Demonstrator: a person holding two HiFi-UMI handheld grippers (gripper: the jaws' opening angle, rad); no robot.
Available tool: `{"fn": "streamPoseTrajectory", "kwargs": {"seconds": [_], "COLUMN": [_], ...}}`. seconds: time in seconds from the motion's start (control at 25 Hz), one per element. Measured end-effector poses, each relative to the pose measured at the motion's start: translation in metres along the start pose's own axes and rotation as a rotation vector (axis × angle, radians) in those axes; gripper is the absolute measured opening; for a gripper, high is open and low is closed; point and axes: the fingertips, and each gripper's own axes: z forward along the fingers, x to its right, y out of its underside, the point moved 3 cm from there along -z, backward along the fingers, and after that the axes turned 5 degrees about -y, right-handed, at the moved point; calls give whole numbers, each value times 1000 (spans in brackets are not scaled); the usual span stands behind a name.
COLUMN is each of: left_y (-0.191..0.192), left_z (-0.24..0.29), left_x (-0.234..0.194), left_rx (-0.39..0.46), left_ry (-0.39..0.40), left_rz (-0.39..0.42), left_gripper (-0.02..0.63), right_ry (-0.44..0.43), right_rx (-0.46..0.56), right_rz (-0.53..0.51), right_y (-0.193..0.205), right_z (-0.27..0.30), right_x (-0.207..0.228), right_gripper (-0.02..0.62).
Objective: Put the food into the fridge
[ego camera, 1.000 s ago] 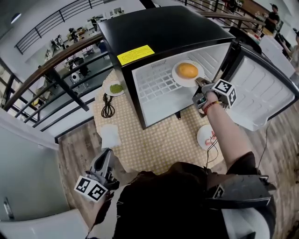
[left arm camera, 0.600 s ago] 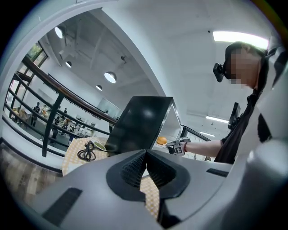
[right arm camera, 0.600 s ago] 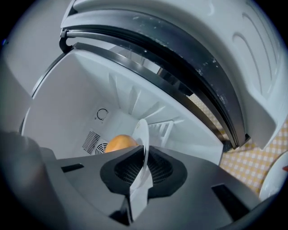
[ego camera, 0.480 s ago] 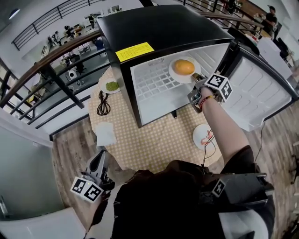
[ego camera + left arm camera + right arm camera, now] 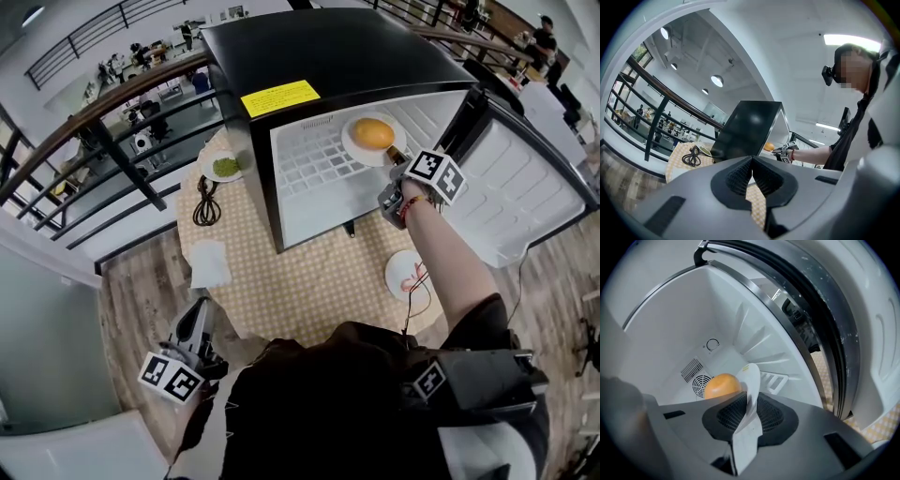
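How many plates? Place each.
3: the orange-food plate inside the fridge; the green-food plate on the table left of it; a third plate beside the forearm. Others may be hidden.

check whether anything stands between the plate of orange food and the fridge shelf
Nothing visible does. The door stands open and the plate is already inside the fridge, over the shelf. The right gripper has just been opening its jaws, the rim between them.
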Motion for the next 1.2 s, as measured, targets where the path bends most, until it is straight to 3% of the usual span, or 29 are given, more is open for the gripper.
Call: {"fn": "streamPoseTrajectory", "kwargs": {"seconds": [0.92, 1.2], "left_y": [6, 8], "left_z": [-10, -9], "left_x": [-14, -16], "left_rx": [-2, 0], "left_ry": [-38, -41], "left_rz": [-36, -48], "left_gripper": [14, 15], "right_ry": [30, 39], "right_rx": [-13, -16], "right_rz": [-302, -337], "right_y": [-2, -1], "right_z": [4, 7], "right_x": [-5, -5], "right_gripper": [109, 115]}}
